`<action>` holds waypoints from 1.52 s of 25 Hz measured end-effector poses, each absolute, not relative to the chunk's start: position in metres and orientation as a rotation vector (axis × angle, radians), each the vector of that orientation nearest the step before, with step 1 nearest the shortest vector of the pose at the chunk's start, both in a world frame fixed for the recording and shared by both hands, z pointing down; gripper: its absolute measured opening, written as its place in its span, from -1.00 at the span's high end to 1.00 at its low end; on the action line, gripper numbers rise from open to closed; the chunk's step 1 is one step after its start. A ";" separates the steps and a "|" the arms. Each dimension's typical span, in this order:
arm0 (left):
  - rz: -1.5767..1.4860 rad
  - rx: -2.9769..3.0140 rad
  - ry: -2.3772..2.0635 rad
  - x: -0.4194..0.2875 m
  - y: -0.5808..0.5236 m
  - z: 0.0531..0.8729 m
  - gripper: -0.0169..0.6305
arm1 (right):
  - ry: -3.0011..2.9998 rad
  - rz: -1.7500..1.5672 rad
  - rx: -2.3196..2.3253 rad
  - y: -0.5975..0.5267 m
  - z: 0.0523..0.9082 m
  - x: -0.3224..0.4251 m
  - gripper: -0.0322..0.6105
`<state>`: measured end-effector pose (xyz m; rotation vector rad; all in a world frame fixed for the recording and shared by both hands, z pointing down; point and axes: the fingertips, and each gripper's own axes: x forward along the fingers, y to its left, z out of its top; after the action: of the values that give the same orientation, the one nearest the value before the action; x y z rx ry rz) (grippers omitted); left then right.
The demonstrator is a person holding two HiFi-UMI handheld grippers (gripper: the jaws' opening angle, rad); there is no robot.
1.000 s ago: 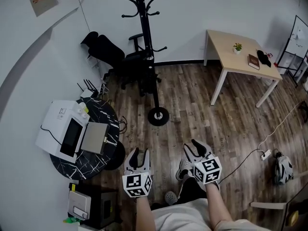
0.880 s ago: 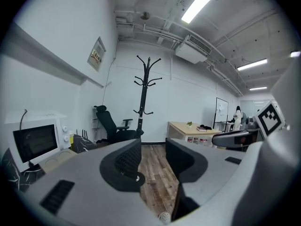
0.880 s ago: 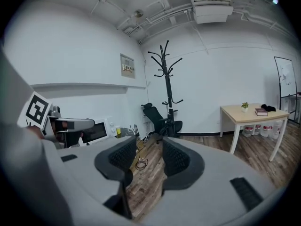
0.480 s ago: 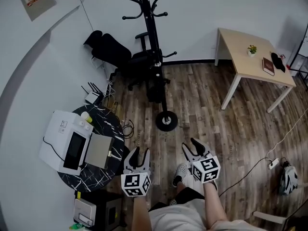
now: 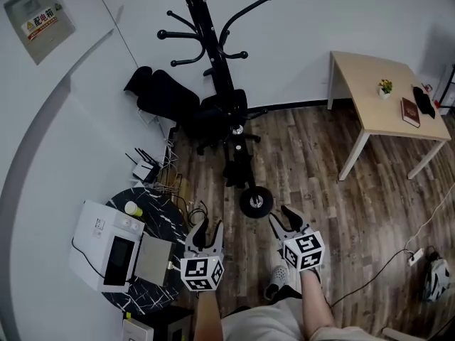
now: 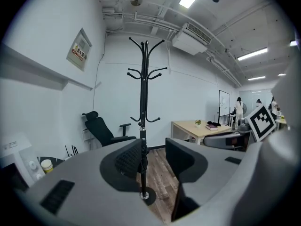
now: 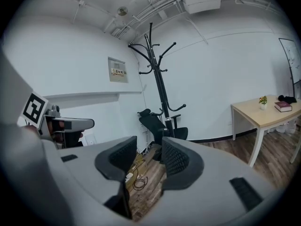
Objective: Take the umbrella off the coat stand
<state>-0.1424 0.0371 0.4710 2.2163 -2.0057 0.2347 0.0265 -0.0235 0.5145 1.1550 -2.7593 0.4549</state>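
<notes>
Jaws spread and empty, left gripper [image 5: 207,227] and right gripper [image 5: 283,217] sit at lower centre. Umbrella [image 5: 237,163] hangs low on the stand [image 5: 215,62] at upper centre, well apart. Reach, grip and lift-off are all yet to do.

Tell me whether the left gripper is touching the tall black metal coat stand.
Apart. In the head view, bare wooden floor shows between the left gripper and the round base of the coat stand.

Wood floor [image 5: 320,162] carried the coat stand base [image 5: 256,202], just ahead of the jaws. Table [image 5: 362,84] stood farther ahead, right.
</notes>
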 end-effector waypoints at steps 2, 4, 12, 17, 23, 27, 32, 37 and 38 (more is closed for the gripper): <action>0.240 2.231 -1.994 -0.140 0.014 0.469 0.44 | -2.769 0.459 1.146 -0.043 0.513 0.022 0.37; 0.249 2.243 -1.991 -0.139 -0.005 0.468 0.44 | -2.776 0.464 1.133 -0.059 0.514 0.017 0.37; 0.235 2.192 -2.035 -0.155 -0.046 0.467 0.44 | -2.757 0.481 1.114 -0.103 0.523 0.014 0.41; 0.190 2.104 -2.100 -0.180 -0.062 0.477 0.44 | -2.734 0.495 1.105 -0.119 0.533 0.011 0.41; 0.128 2.148 -2.053 -0.181 -0.112 0.481 0.44 | -2.713 0.417 1.107 -0.154 0.528 0.005 0.41; 0.109 2.197 -2.025 -0.188 -0.157 0.474 0.44 | -2.730 0.366 1.083 -0.189 0.514 -0.017 0.41; 0.125 2.283 -1.976 -0.203 -0.209 0.469 0.44 | -2.749 0.295 1.023 -0.228 0.495 -0.052 0.40; 0.165 2.395 -1.881 -0.206 -0.246 0.480 0.44 | -2.756 0.288 0.985 -0.256 0.493 -0.076 0.41; 0.178 2.414 -1.858 -0.205 -0.251 0.485 0.44 | -2.755 0.291 0.980 -0.261 0.493 -0.079 0.41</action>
<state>-0.2053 -0.2513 0.4848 2.4138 -1.8580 0.1783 -0.0793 -0.2611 0.4931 0.9803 -2.7546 0.2910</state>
